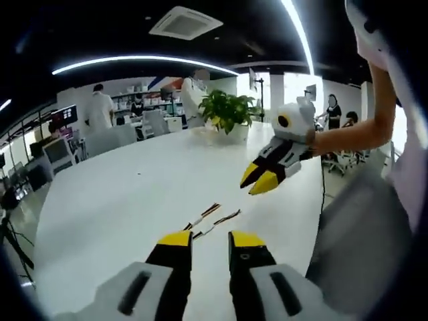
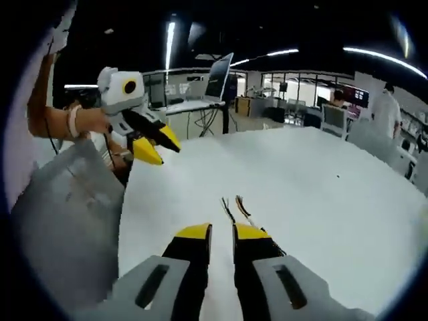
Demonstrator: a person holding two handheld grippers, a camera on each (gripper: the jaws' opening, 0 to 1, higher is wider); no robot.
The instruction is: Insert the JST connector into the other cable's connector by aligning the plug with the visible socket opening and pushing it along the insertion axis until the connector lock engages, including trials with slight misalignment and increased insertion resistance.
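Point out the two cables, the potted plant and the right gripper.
cables point(image 1: 212, 221): left gripper view, middle of the pair lying on the white table.
potted plant point(image 1: 227, 110): left gripper view, its leaves.
right gripper point(image 1: 262, 180): left gripper view, between its yellow fingertips.

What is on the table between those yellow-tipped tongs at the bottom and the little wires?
Nothing: in the left gripper view, bare white table separates the left gripper from the cables.
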